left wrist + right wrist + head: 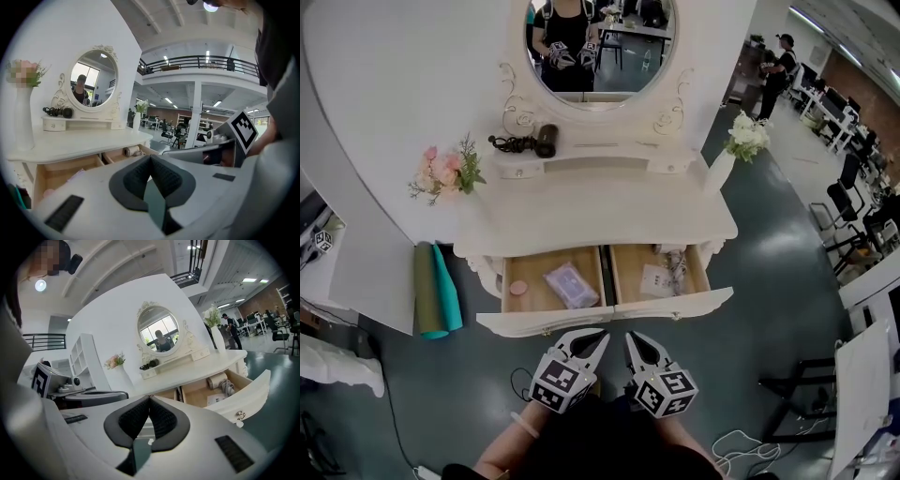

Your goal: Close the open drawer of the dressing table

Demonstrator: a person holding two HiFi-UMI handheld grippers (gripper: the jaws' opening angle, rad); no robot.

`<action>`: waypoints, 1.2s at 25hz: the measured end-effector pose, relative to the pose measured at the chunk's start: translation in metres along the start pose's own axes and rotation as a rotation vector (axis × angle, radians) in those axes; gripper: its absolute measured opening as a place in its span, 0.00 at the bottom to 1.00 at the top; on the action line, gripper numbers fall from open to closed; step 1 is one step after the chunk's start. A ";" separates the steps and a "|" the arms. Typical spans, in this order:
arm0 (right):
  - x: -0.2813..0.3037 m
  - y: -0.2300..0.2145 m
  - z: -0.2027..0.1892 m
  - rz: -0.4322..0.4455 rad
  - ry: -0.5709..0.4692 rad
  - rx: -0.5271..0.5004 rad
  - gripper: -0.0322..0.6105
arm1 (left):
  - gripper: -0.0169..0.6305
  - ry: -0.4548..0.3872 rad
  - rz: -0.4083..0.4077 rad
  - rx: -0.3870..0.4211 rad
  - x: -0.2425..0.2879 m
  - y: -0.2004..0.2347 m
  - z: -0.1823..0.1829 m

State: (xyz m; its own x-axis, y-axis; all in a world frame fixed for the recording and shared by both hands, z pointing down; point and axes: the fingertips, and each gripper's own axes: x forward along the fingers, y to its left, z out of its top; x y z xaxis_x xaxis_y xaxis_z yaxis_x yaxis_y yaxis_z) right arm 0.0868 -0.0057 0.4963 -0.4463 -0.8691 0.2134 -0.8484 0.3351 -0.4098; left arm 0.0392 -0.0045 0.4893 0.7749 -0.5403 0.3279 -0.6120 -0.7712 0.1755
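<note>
Just ahead of the left claw (586, 345) and the right claw (642, 349), which hang side by side with tips clenched on nothing, the white curved-front dressing table (600, 216) has its work undone. No drawer is pushed in yet, and neither claw touches a front panel.

Far left of the left claw lean two rolled mats (436, 291), one olive and one teal. Beyond it, up and to the left, stands one vase of pink flowers (441, 173), and nearer the middle lies one black hair dryer (536, 141).

Straight ahead of the left claw, the left wood-lined drawer (539, 323) is pulled out. It holds one small pink round thing (517, 288) and one lilac flat packet (570, 284). Well beyond both claws hangs one oval mirror (600, 47).

Ahead of the right claw, the right wood-lined drawer (675, 305) is open just as far. It holds one white card (656, 279) and what may be a pale roll with a coiled cord (675, 262), too small to be sure. Far right stands one white vase of white flowers (741, 141).

So two drawers are open, though the task names one, and both are left to shut.
</note>
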 end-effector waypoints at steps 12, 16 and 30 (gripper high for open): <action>0.007 0.007 -0.021 -0.002 0.086 0.033 0.09 | 0.05 0.046 0.014 -0.066 -0.012 0.005 -0.023; 0.010 0.009 -0.031 0.026 0.123 0.029 0.09 | 0.05 0.063 0.013 -0.083 -0.011 0.003 -0.032; 0.014 -0.061 -0.011 -0.109 0.095 0.097 0.09 | 0.05 0.113 -0.023 -0.048 0.036 -0.001 -0.021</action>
State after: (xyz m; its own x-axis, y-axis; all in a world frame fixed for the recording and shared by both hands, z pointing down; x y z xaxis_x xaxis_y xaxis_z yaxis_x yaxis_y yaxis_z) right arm 0.1293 -0.0348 0.5343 -0.3822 -0.8584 0.3421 -0.8636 0.2002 -0.4627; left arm 0.0645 -0.0162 0.5204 0.7679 -0.4791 0.4251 -0.6029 -0.7648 0.2272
